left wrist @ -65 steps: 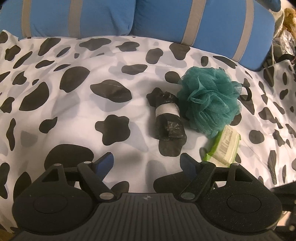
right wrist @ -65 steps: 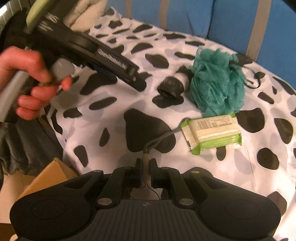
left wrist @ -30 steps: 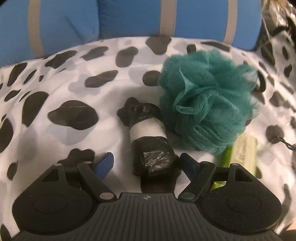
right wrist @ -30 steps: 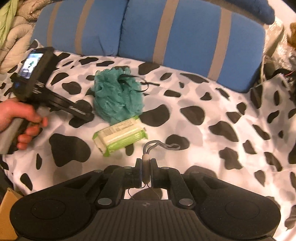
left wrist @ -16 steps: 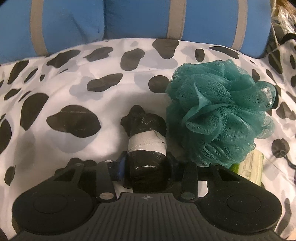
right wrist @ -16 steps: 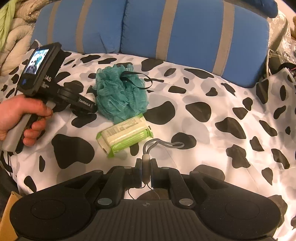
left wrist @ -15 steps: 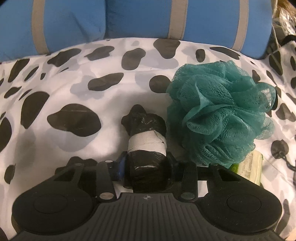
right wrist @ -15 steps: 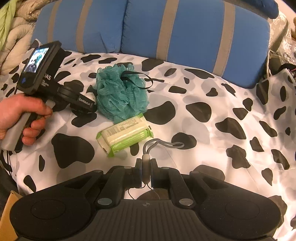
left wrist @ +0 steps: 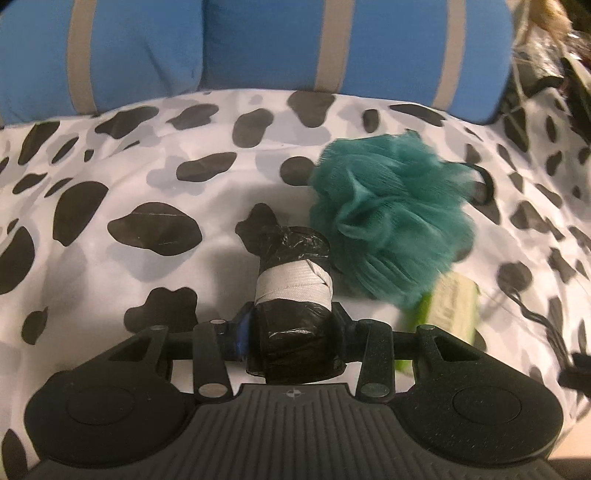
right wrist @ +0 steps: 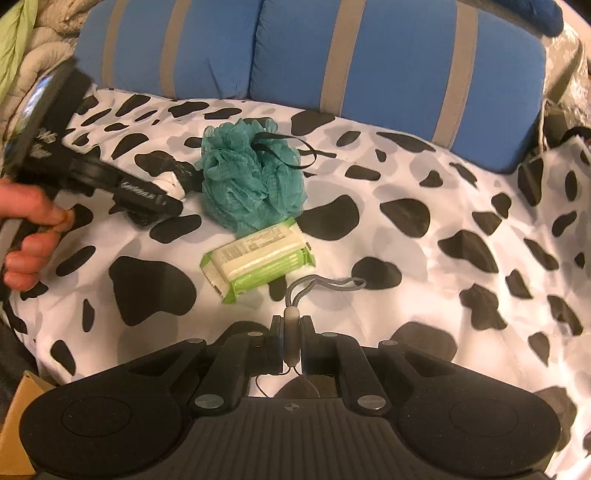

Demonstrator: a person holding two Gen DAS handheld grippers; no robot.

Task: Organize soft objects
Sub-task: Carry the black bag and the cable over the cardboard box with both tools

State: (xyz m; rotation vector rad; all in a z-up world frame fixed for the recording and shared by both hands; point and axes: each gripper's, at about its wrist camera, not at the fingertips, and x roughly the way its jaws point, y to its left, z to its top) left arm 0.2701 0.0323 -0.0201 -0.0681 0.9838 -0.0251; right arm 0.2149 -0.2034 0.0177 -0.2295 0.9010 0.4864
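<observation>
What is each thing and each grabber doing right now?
Left gripper: shut on the roll.
Black plastic roll with white band: gripped.
Right gripper: shut on the cord.
Thin grey looped cord: pinched.
Teal mesh bath pouf: lying loose.
Green wipes packet: lying flat, closed.

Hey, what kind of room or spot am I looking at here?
Probably a home bed or couch: a cow-print cover spread before blue striped cushions, with a quilted blanket bunched at the left edge.
</observation>
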